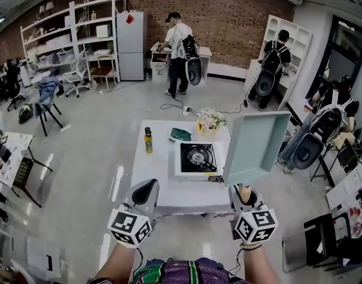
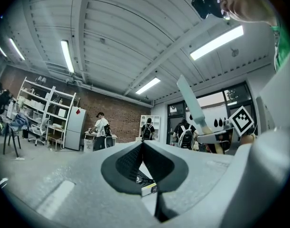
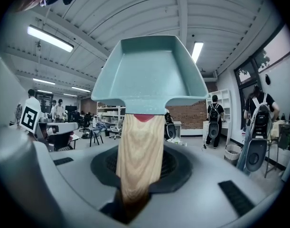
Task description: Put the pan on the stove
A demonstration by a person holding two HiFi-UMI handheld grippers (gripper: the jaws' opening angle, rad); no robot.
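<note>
the right gripper (image 1: 246, 195) had its fingers clamped on the pan (image 1: 256, 147) by its wooden handle (image 3: 137, 160), holding it in the air just right of the stove (image 1: 197, 158) on the table (image 1: 169, 197); the left gripper (image 1: 146, 191) had its fingers closed on nothing.

Bright ceiling strips (image 2: 216, 42) — fisheye-warped edges, dark corners, foreground perhaps slightly soft.
</note>
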